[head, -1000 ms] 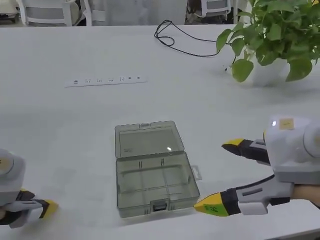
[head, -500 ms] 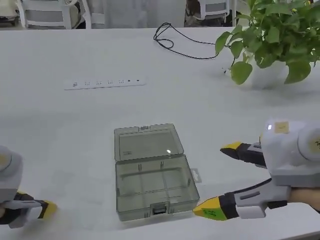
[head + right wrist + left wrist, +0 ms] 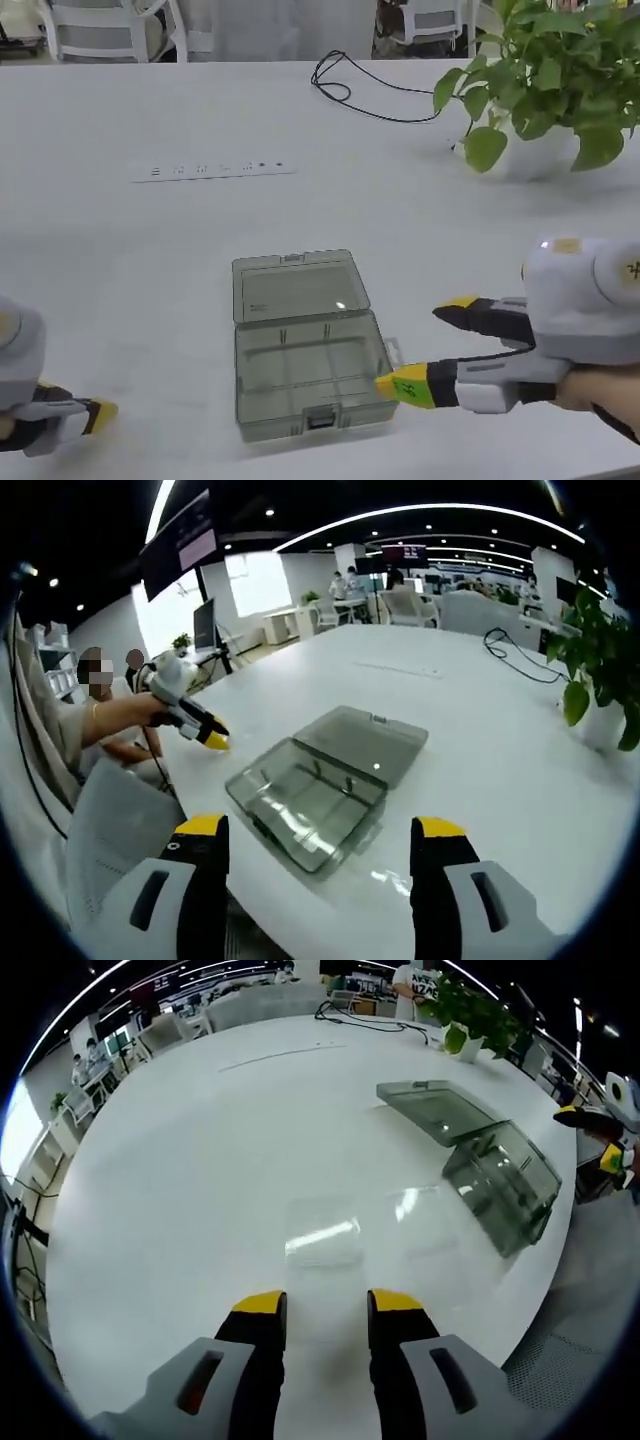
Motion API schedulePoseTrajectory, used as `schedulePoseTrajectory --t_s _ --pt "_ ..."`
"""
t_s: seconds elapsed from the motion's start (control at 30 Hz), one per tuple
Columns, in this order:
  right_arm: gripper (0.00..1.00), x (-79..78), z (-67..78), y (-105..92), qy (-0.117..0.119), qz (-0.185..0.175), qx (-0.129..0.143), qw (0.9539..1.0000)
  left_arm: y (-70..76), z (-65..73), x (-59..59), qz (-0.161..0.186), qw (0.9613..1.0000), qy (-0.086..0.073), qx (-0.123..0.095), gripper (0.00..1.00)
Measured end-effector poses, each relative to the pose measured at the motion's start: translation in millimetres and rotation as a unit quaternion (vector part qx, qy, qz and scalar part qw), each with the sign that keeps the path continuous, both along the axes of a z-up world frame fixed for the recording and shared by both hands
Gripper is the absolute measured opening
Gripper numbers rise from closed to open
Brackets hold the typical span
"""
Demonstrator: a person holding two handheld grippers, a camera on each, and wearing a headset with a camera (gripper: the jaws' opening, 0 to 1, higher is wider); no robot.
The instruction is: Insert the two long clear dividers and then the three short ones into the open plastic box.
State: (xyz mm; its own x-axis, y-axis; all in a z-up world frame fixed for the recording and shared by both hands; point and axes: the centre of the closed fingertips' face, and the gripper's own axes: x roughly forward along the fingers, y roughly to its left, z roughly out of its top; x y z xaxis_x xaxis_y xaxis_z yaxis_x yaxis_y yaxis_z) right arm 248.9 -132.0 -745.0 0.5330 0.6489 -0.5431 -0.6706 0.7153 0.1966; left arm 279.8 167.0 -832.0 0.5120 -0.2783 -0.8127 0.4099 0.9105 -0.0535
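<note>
Two grippers low over white table (image 3: 150, 270). Left gripper (image 3: 328, 1305): jaws narrowly parted, held nothing; two faint clear dividers (image 3: 322, 1235) lay flat just ahead, count unsure. Right gripper (image 3: 428, 345): jaws wide apart, empty, lower tip at right front corner of one open plastic box (image 3: 305, 365), contact unclear; lid (image 3: 298, 285) laid back flat. Beyond lay one power strip (image 3: 215, 168), one black cable (image 3: 370, 90), one potted plant (image 3: 550, 70)

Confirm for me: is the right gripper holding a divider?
No, the right gripper is open, with nothing clamped between its jaws, in front of the plastic box.
</note>
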Motion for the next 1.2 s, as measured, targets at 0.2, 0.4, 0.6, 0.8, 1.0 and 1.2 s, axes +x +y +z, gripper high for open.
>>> schedulePoseTrajectory --t_s 0.2,0.4,0.6,0.8,1.0,1.2 --pt "0.65 3.0 4.0 14.8 0.015 -0.038 0.054 0.9977 -13.7 16.1 1.2 0.015 0.9977 -0.047 -0.047 0.3" --pt "0.57 7.7 5.1 32.9 0.035 -0.069 0.101 0.9919 -35.1 33.3 -3.6 0.026 0.9911 -0.08 -0.103 0.3" --pt "0.51 11.1 9.5 53.1 0.05 -0.083 0.142 0.9851 -56.2 53.3 -14.7 0.038 0.9822 -0.098 -0.156 0.3" --pt "0.45 12.3 16.6 74.8 0.055 -0.08 0.175 0.9798 -76.2 71.6 -24.0 0.044 0.9731 -0.112 -0.196 0.3" --pt "0.38 10.5 26.1 97.9 0.055 -0.071 0.207 0.9742 -93.2 85.5 -29.9 0.043 0.966 -0.124 -0.223 0.3" --pt "0.32 6.6 30.4 118.3 0.053 -0.056 0.223 0.9717 -112.2 103.6 -32.6 0.039 0.9542 -0.143 -0.26 0.3"
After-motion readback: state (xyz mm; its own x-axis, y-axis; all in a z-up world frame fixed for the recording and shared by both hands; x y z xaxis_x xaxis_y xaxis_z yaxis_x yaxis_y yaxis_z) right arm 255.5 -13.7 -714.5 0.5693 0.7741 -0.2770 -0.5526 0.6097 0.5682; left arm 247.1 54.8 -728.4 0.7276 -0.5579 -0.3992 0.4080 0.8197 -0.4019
